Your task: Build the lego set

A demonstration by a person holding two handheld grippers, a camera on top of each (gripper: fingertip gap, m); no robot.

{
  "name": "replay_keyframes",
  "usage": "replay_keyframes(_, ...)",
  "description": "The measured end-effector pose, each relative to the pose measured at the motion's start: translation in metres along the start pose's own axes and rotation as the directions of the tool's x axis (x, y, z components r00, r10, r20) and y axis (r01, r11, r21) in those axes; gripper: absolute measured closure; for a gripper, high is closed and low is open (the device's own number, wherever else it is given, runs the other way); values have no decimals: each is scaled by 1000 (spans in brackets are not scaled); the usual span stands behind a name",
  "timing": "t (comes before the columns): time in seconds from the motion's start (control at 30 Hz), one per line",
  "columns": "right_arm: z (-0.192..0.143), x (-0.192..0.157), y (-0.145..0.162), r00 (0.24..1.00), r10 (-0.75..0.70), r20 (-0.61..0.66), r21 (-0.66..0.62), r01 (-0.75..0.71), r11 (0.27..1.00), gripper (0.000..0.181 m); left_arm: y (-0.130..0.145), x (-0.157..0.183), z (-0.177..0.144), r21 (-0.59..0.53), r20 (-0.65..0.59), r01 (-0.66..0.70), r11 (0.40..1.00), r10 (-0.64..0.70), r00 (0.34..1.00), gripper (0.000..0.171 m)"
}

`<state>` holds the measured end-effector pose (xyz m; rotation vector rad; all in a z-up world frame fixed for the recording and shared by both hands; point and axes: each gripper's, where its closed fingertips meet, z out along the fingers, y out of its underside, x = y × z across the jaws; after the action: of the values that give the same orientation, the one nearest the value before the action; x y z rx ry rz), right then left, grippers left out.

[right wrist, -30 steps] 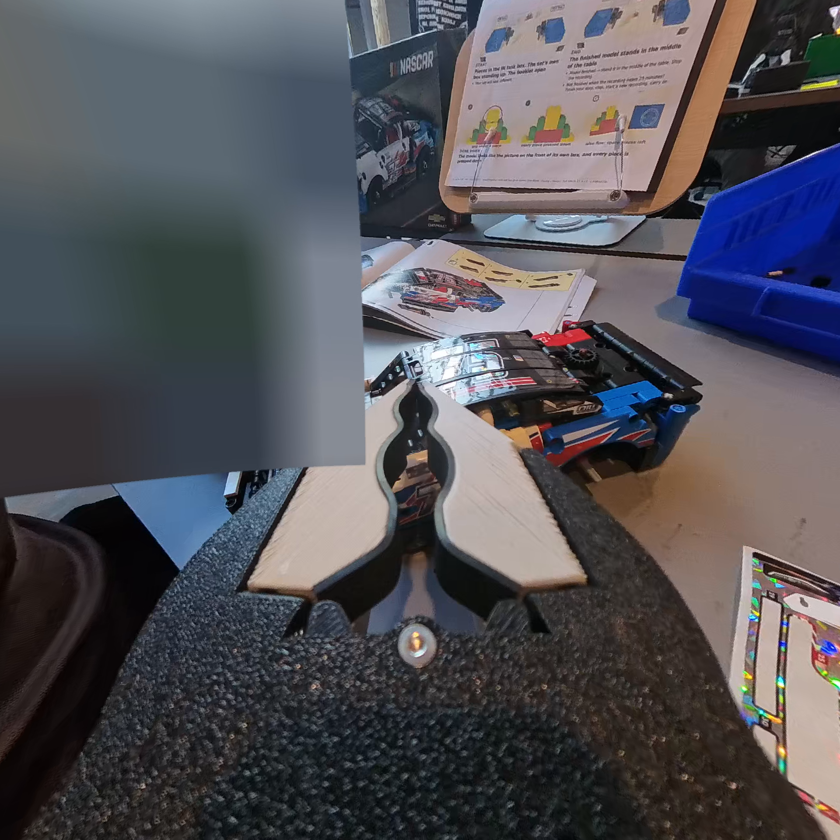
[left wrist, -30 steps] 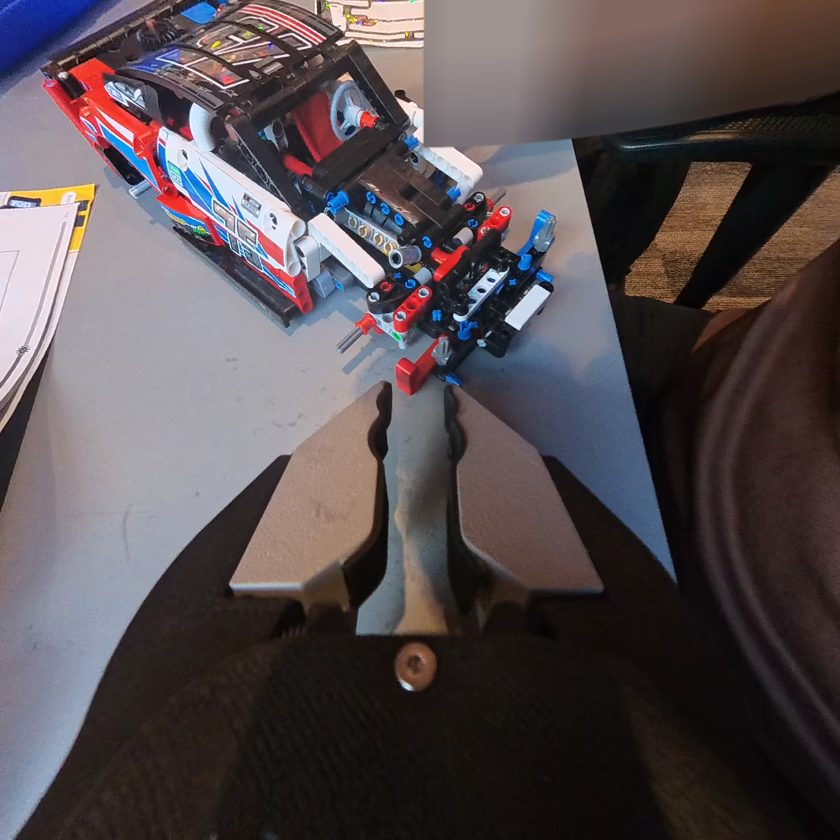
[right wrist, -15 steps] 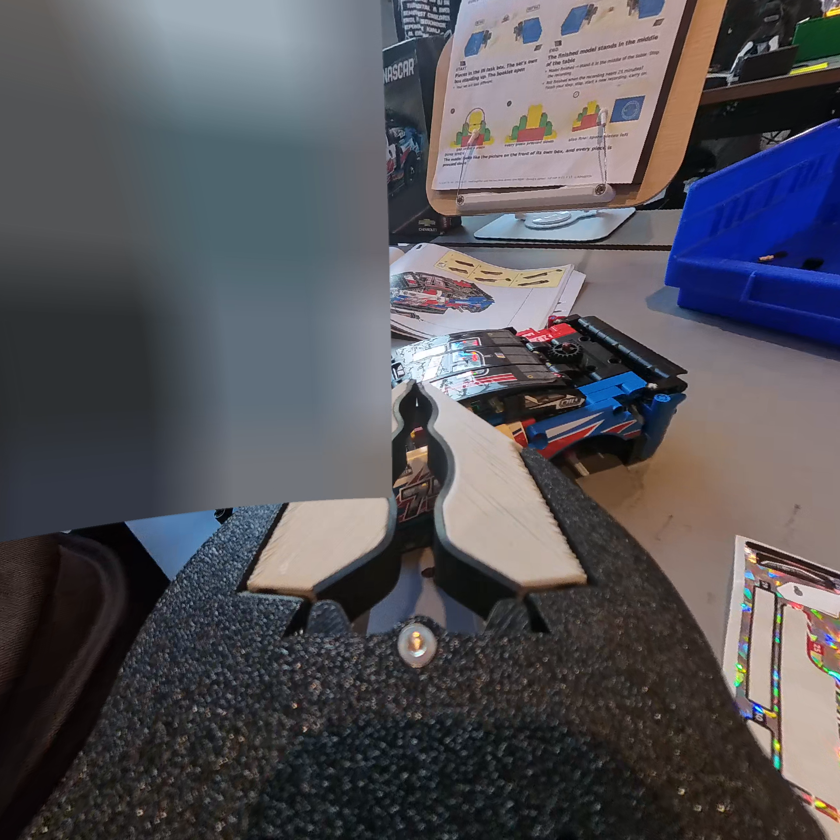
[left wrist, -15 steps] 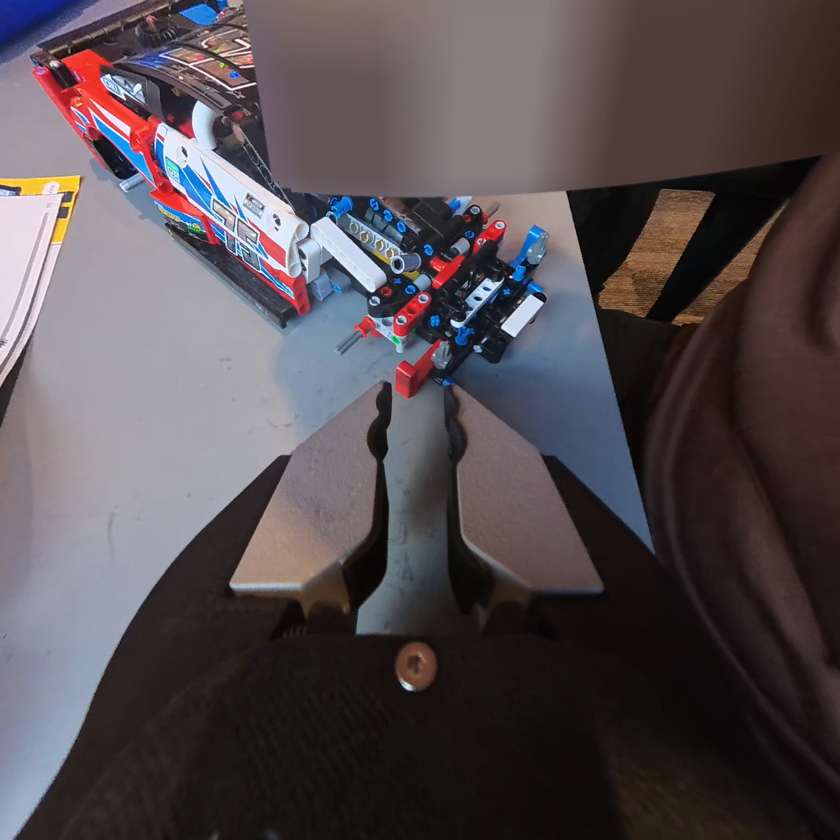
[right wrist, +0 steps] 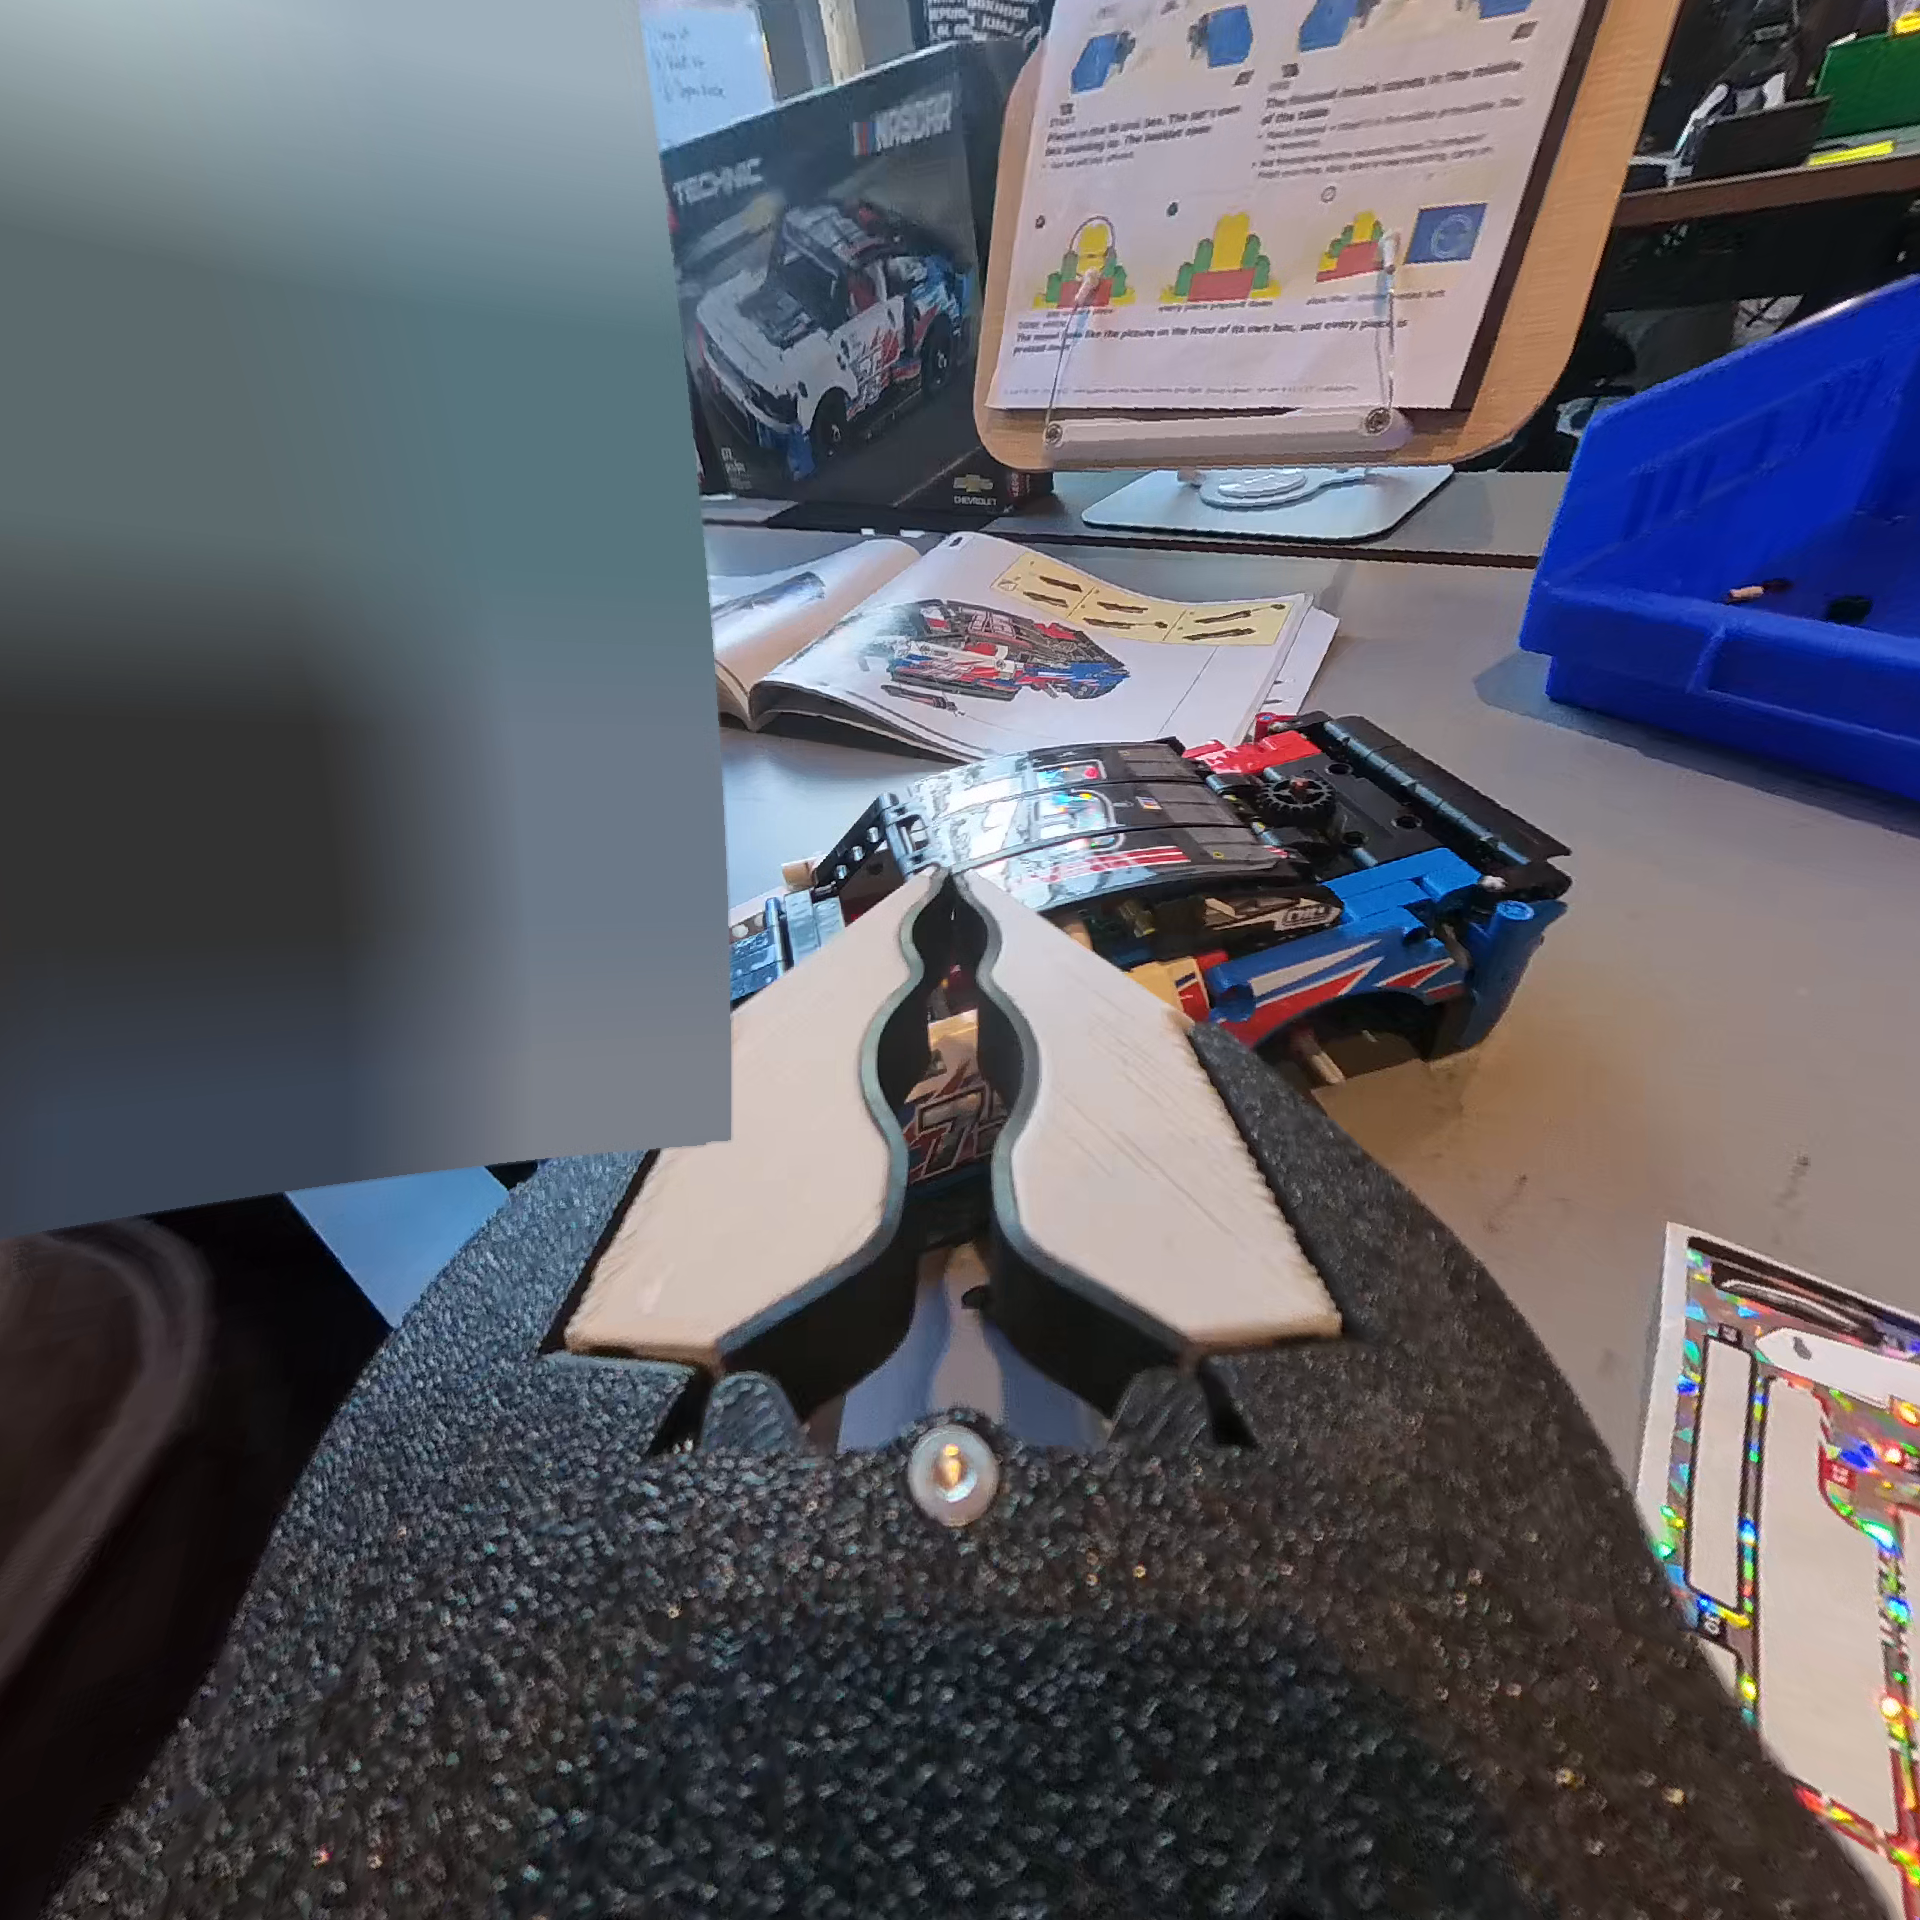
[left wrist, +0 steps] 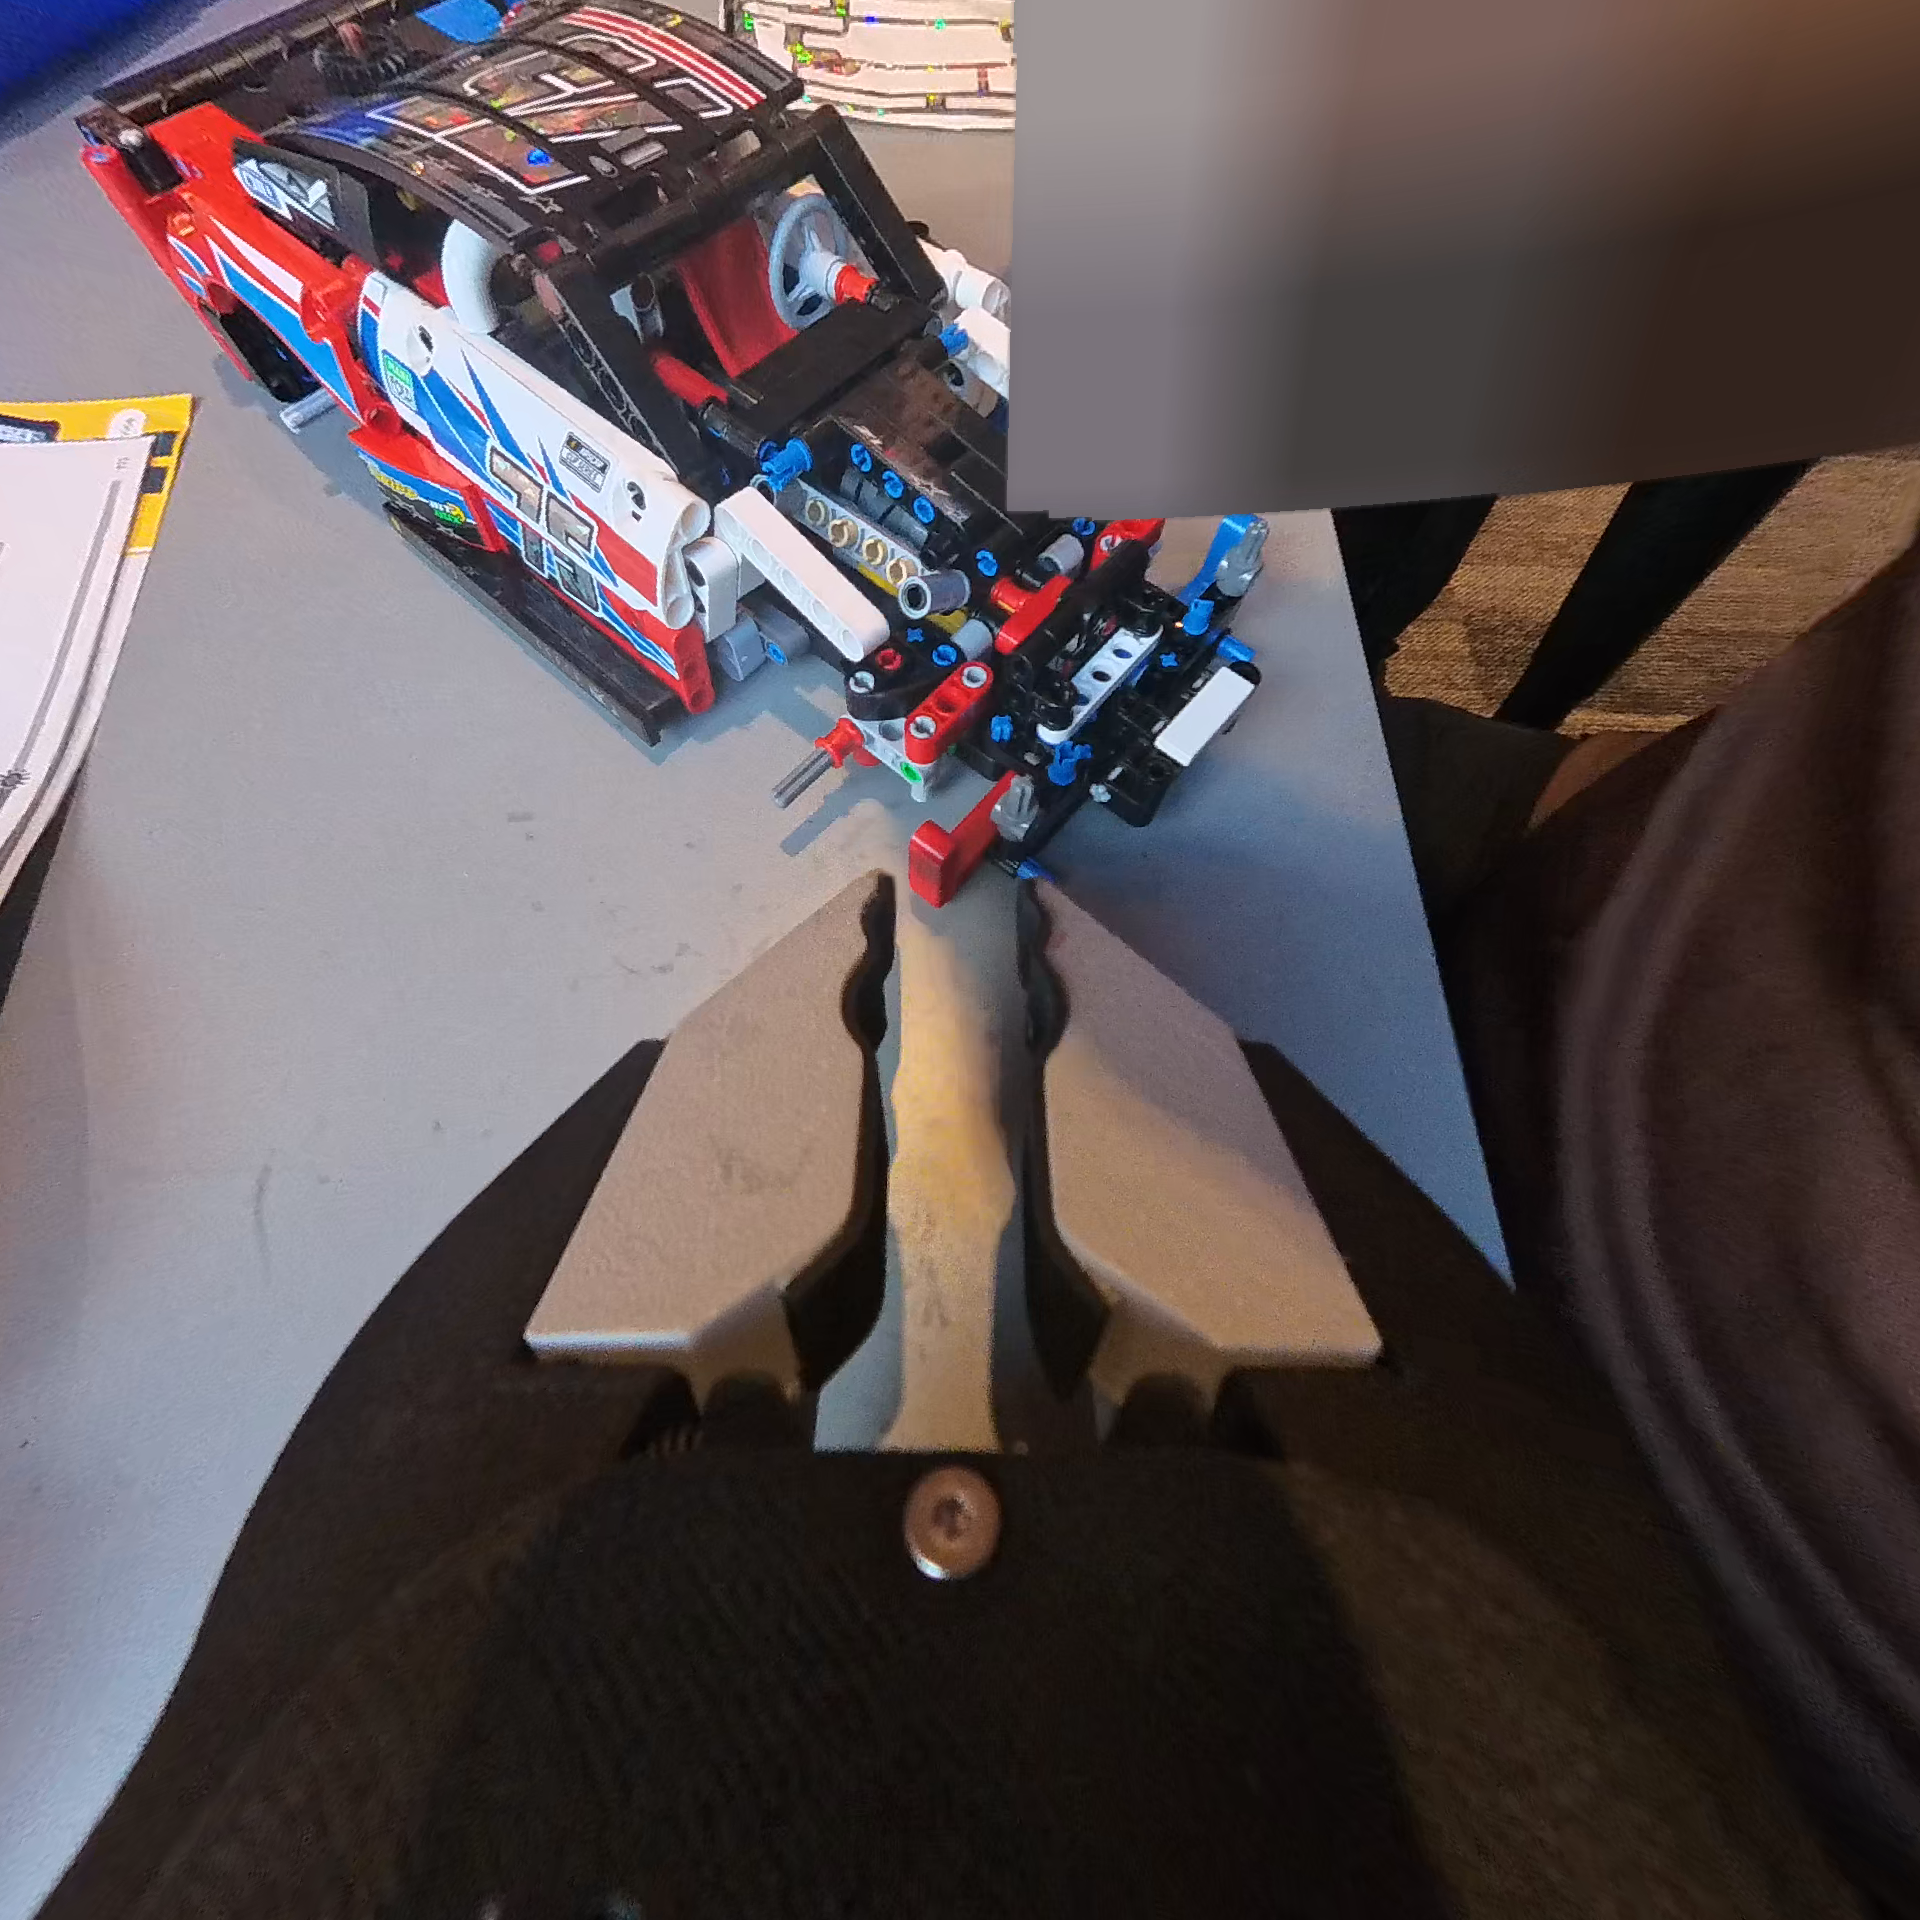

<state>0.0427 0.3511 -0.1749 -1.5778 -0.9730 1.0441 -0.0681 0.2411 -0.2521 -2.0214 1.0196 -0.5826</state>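
Nearest the left wrist view, the left gripper (left wrist: 954, 894) hovers slightly spread and empty above the grey bench (left wrist: 312, 935), just short of the lego car (left wrist: 582, 416). Beside the car's blue side, the right gripper (right wrist: 948, 883) is pressed together, empty. Beyond lies an instruction booklet (right wrist: 997, 644).

We saw the car model (right wrist: 1195, 894) on the table (right wrist: 1662, 1039), the open booklet (right wrist: 1018, 644) behind it, the bin (right wrist: 1745, 582) to its right, and the sticker sheet (right wrist: 1797, 1507) nearer us.
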Motion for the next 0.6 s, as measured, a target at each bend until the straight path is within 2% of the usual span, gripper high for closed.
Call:
replay_keyframes(0.03,0,-2,0,1000,-13,-1,-6,13,1000,181,0,0,0,-3,5,-4,1000,4,1000,152)
replay_keyframes(0.23,2,-7,5,996,-84,-21,-47,83,995,181,2,-1,2,-22,40,-37,999,38,998,153)
replay_keyframes(0.6,-4,9,19,982,-139,-125,-134,122,983,181,5,-6,3,-38,78,-22,999,25,997,151)
